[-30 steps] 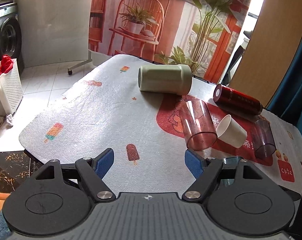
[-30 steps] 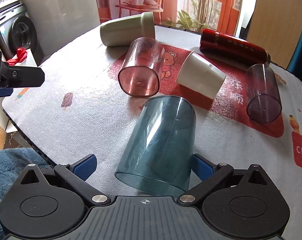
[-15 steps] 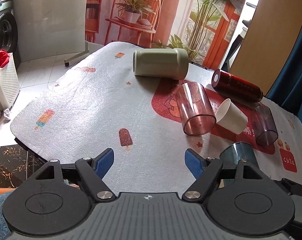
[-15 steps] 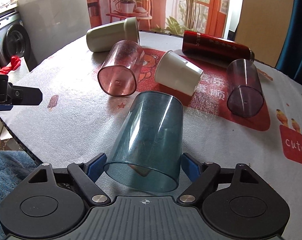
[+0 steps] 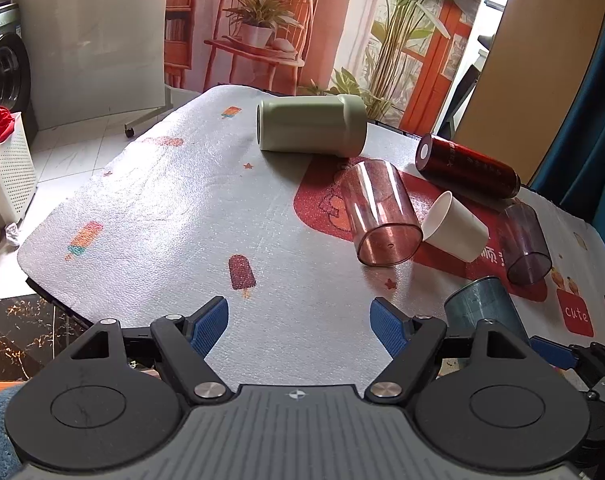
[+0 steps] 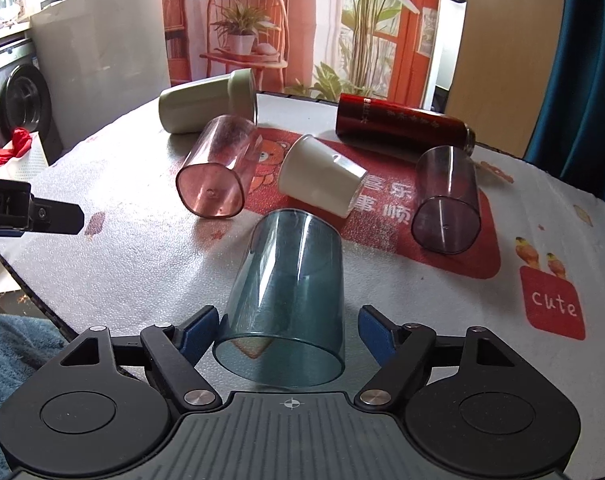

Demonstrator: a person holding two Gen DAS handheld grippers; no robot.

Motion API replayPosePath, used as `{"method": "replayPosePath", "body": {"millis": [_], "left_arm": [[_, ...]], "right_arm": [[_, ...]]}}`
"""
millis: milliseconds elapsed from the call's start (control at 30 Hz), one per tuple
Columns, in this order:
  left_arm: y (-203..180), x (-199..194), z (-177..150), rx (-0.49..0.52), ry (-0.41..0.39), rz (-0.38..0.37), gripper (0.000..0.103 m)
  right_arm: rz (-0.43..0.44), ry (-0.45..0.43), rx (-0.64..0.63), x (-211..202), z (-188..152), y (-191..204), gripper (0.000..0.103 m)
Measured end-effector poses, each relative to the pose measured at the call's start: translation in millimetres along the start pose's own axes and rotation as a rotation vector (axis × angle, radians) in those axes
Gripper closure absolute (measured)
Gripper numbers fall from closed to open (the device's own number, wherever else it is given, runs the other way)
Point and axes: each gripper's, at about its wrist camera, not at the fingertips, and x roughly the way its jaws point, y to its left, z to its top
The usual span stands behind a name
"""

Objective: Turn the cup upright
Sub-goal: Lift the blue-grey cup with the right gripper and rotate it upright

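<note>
A clear teal cup (image 6: 288,300) lies on its side on the table, base end toward my right gripper (image 6: 288,332). That gripper's blue pads sit on either side of the base; the left pad looks to touch it and a small gap shows at the right pad. The teal cup also shows at the right in the left wrist view (image 5: 482,306). My left gripper (image 5: 298,322) is open and empty, low over the table's near edge.
Lying on the mat: a pink tumbler (image 6: 218,172), a white paper cup (image 6: 318,178), a purple tumbler (image 6: 446,204), a red bottle (image 6: 402,126) and a green mug (image 6: 206,102). The table's left edge (image 5: 42,280) drops to the floor beside a laundry basket (image 5: 6,168).
My right gripper has narrowed around the teal cup's base, and the cup sits more centred between the pads. My left gripper has drifted back and left, still open.
</note>
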Motion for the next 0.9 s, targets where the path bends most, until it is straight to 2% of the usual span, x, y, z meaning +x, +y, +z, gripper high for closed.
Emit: {"method": "replayPosePath", "body": {"millis": [167, 500, 567, 900], "left_arm": [[-2.1, -2.5, -1.1, 0.008, -0.004, -0.005, 0.023], [-3.1, -0.6, -1.1, 0.014, 0.001, -0.006, 0.023], [-3.2, -0.1, -1.3, 0.015, 0.002, -0.007, 0.023], [-3.7, -0.5, -2.0, 0.021, 0.001, -0.008, 0.023]], "right_arm": [[0.001, 0.027, 0.047, -0.4, -2.4, -11.4, 0.029], [0.025, 0.106, 0.127, 24.2, -14.8, -19.9, 0.029], [0.014, 0.096, 0.122, 22.4, -15.1, -20.4, 0.037], [-0.014, -0.032, 0.050, -11.9, 0.8, -17.4, 0.037]]}}
